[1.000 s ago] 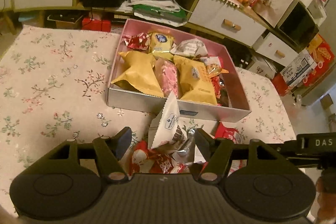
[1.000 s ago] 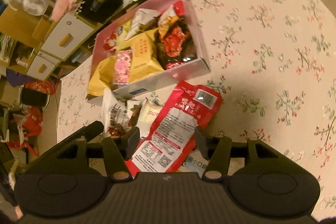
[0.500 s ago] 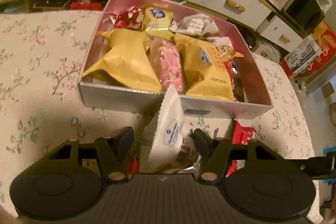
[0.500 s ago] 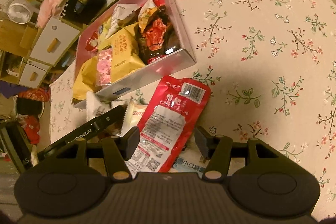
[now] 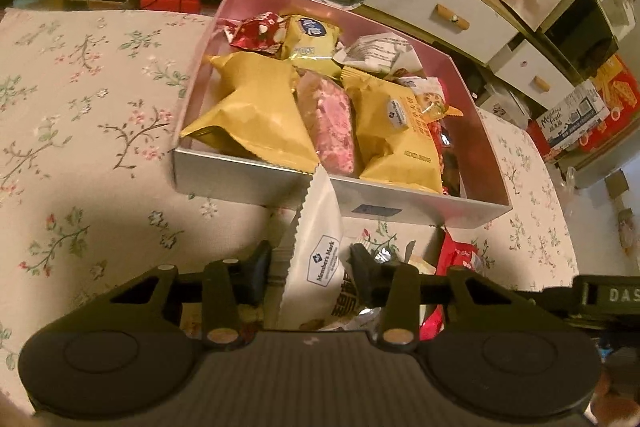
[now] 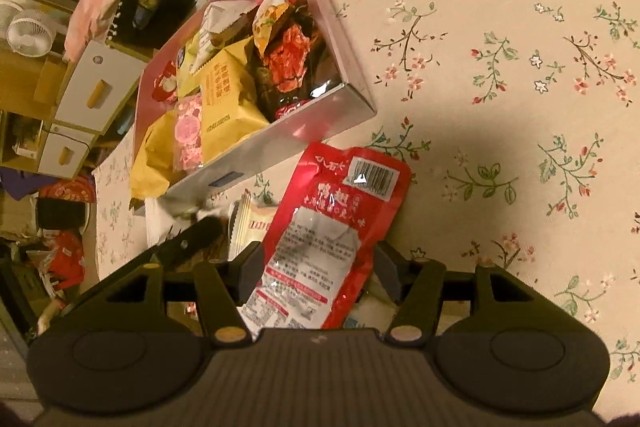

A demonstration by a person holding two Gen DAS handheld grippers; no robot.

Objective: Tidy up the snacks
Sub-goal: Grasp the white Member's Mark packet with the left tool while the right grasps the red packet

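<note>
A silver box with a pink inside [image 5: 248,181] holds several snack packets, yellow, pink and red. A white Member's Mark packet [image 5: 320,259] stands upright against the box's near wall. My left gripper [image 5: 311,263] straddles it and its jaws are closing, the right pad at the packet's edge and the left pad just short of it. In the right wrist view, a red foil packet [image 6: 336,219] lies flat on the floral tablecloth beside the box [image 6: 280,143]. My right gripper [image 6: 319,263] hangs over its near end, jaws opening, pads apart from the foil.
More loose packets lie under and beside both grippers, among them a cream one [image 6: 256,223] and a red one [image 5: 456,259]. The left gripper's finger [image 6: 188,243] reaches into the right wrist view. Drawers and cluttered shelves [image 5: 436,11] stand beyond the table's far edge.
The left gripper has come down and forward onto the white packet, and its jaws have narrowed around it. The right gripper has sunk closer to the red packet, with its jaws slightly wider.
</note>
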